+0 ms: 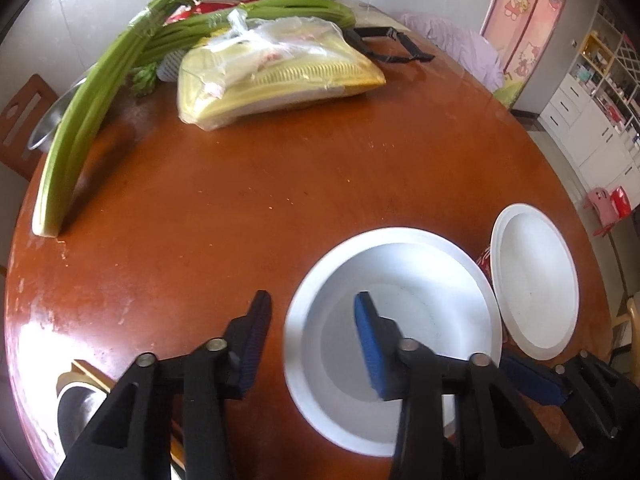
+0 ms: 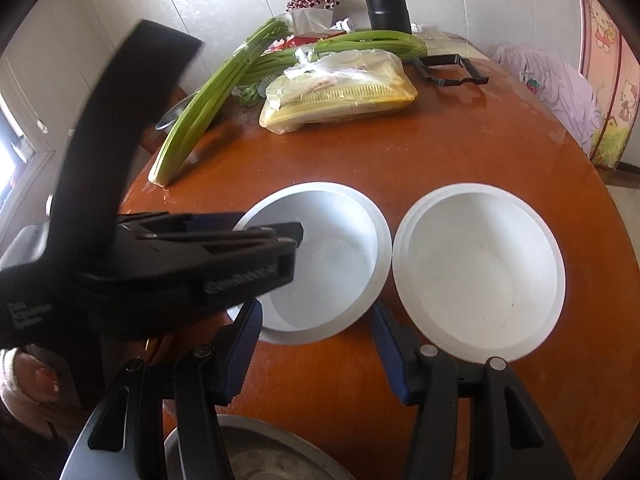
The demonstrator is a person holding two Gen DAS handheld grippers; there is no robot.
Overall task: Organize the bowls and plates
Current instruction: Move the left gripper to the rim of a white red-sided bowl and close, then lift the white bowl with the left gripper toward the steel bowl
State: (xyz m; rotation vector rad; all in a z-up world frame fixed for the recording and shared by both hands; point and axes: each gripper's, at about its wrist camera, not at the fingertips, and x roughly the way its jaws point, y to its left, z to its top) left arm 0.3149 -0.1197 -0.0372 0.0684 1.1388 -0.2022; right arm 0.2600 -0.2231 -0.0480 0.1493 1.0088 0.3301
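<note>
Left wrist view: the left claw (image 1: 312,312) stands part open astride the near rim of the white bowl (image 1: 394,340), lower centre on the worktop (image 1: 240,200), not yet pinching. The rim looks the best hold (stiff, glossy, probably breakable).

Right wrist view: the right claw (image 2: 316,320) is part open and empty, low centre, before the second bowl (image 2: 478,272).

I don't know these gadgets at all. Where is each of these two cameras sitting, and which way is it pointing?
Left wrist: on the left gripper, looking steeply down along its fingers; they straddle the near rim of the left white bowl. The right gripper pokes in at lower right.
Right wrist: on the right gripper, looking down between the two bowls; the left gripper and the hand holding it fill the left.
Shared: both bowls, the right white bowl, round wooden table, celery, bagged package.
</note>
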